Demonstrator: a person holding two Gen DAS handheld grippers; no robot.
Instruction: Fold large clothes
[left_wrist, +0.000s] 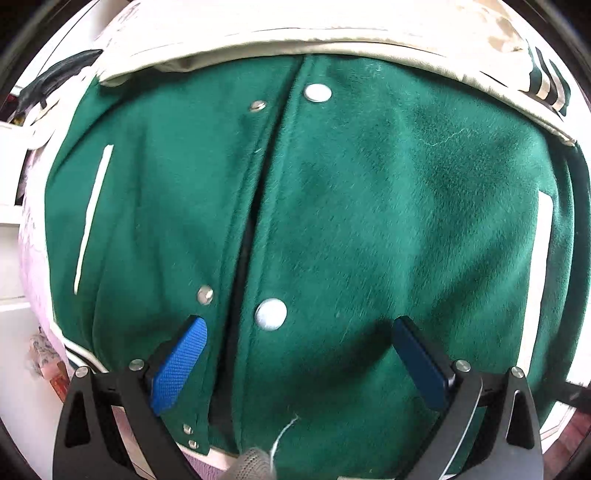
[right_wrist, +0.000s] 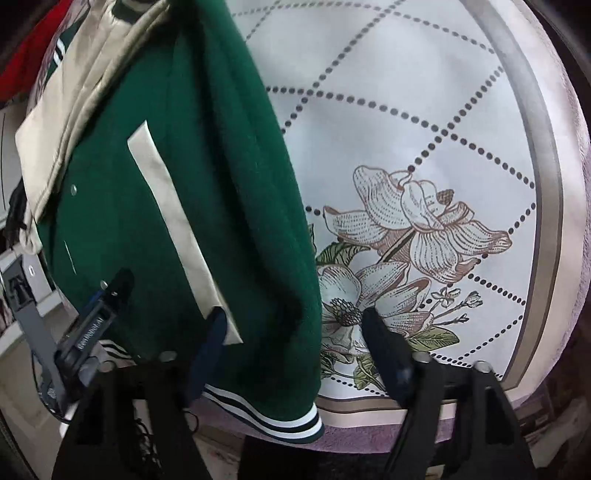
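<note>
The left gripper points straight down over a green jacket, its jaws released and spread wide, the blue pads hovering either side of the snap-button front. The jacket lies flat, front up, on a surface covered by a flower-printed cloth. A cream sleeve is folded across its far end. The right gripper sits at the jacket's side edge, jaws released too, one over the green fabric by a cream pocket strip, the other over the cloth. The striped hem lies nearest.
</note>
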